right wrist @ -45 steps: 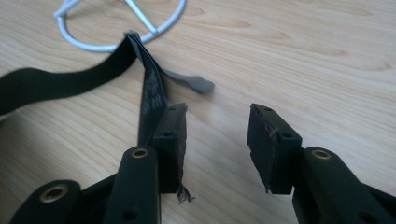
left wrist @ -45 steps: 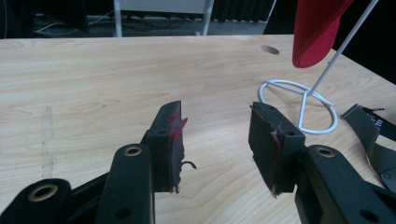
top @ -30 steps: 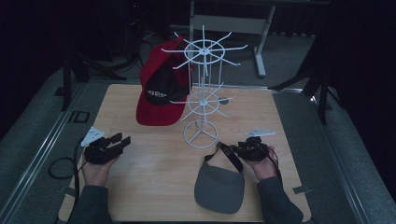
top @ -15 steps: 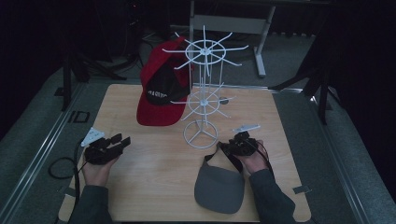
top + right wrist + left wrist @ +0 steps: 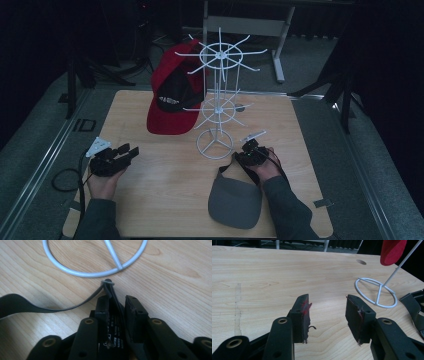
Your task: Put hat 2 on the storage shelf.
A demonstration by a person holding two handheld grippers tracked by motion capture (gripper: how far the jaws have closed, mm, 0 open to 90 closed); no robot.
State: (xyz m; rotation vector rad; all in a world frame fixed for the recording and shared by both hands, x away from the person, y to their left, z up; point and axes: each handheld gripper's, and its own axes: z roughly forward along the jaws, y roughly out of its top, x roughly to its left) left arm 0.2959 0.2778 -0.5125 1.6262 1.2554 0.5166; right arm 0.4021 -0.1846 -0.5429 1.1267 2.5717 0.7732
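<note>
A wooden table (image 5: 150, 210) is seen from above, with a white wire rack (image 5: 218, 95) standing at its middle on a ring base (image 5: 215, 145). A red cap (image 5: 172, 92) is hung on the rack's left side, its brim pointing down toward the table. A grey visor (image 5: 235, 202) is laid flat at the near right, brim toward the near edge, its dark strap (image 5: 45, 307) lying toward the ring base.

The left gripper (image 5: 122, 154) is held just above the table at the near left, well apart from the rack. Its jaws are spread wide with nothing between them; red marks are seen on the pads (image 5: 304, 315).

The right gripper (image 5: 248, 150) is placed just near of the ring base, at the far end of the visor. Its jaws are drawn nearly together around the strap, whose looped end sticks out beyond the tips beside the ring. Whether the strap is firmly pinched cannot be told, as a narrow gap is left on one side.
</note>
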